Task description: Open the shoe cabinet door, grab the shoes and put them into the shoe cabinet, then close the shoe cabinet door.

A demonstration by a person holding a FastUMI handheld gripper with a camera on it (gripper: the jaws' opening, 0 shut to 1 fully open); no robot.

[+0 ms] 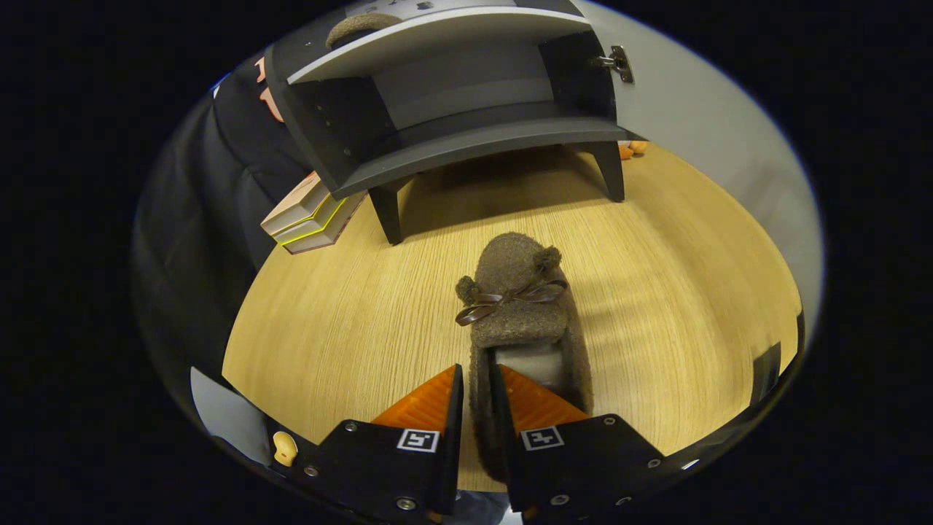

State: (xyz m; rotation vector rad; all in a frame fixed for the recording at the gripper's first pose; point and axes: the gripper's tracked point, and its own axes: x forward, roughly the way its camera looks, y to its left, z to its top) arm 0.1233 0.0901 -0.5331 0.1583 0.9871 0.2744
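Gripper view shows you the gripper [475, 397] pinching the side wall of a brown fuzzy slipper with a dark ribbon bow and two small pompoms [521, 302]: one finger sits outside the slipper's wall and the other inside its opening, and the two are pressed close with the furry edge caught between them. The slipper's toe points away from you, towards the dark grey wooden shoe cabinet [466, 109], and the slipper extends just ahead of the fingers over the light wood-grain bench [678, 306]; you cannot tell whether its sole touches the bench or hangs just above it. The cabinet stands on short dark legs beyond the slipper, well apart from it, with its pale door [700, 109] swung open to the right on a metal hinge [616, 64]. Inside, you see a pale shelf [437, 36] across the upper part, and on it the rounded top of a second brown fuzzy slipper [358, 26]. The lower compartment beneath that shelf lies open towards you. Beside the cabinet's left leg lies a stack of books [313, 219] on the bench.
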